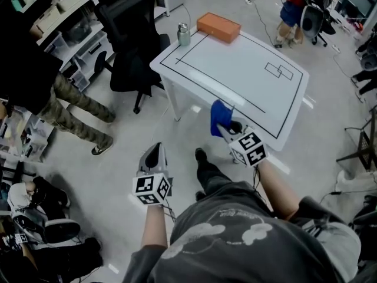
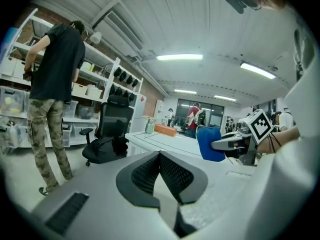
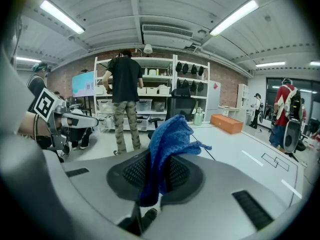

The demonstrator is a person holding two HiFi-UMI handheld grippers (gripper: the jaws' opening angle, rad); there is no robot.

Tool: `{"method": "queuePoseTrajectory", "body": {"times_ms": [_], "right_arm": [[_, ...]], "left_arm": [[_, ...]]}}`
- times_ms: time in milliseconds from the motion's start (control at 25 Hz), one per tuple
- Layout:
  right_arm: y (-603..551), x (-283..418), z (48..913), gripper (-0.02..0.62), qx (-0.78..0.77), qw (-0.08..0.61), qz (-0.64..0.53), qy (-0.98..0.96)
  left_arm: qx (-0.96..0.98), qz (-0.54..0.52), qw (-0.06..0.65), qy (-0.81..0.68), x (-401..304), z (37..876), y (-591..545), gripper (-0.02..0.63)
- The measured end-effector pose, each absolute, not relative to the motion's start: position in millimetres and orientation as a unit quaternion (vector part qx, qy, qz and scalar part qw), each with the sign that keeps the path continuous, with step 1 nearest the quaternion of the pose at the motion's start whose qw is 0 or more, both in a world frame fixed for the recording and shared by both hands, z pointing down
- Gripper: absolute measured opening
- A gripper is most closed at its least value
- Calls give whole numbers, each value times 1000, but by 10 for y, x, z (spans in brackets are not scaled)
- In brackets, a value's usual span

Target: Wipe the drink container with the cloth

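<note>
A small pale green drink container (image 1: 184, 34) with a metal cap stands at the far left corner of the white table (image 1: 247, 69); it also shows far off as a bottle (image 2: 149, 126) and again as a bottle (image 3: 199, 116). My right gripper (image 1: 222, 124) is shut on a blue cloth (image 1: 219, 116), held up at the table's near edge; the cloth (image 3: 167, 144) bunches out of the jaws. My left gripper (image 1: 152, 156) is shut on nothing, over the floor left of the table. The left gripper view shows the cloth (image 2: 210, 143) to its right.
An orange box (image 1: 218, 27) lies at the table's far edge beside the bottle. A black office chair (image 1: 132, 40) stands left of the table. A person in camouflage trousers (image 1: 76, 114) stands by the shelving (image 1: 59, 16). Other people stand beyond the table.
</note>
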State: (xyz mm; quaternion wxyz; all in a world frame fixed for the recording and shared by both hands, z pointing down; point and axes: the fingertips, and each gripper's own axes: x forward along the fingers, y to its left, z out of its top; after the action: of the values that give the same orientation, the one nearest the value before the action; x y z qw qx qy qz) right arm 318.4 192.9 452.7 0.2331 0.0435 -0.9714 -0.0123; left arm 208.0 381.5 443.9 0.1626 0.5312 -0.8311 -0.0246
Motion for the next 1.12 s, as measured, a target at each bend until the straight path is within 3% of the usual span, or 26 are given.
{"method": "queuePoseTrajectory", "body": {"times_ms": [560,1120], "right_arm": [[691,1566,4638,44,53,222,5,-974],[-497,557,4765,44,72,219,34,-972]], "left_arm": [[523,-8,150,-839,530,4408,2999,2],[557,8,142,-818,-484,4391,1636,2]]}}
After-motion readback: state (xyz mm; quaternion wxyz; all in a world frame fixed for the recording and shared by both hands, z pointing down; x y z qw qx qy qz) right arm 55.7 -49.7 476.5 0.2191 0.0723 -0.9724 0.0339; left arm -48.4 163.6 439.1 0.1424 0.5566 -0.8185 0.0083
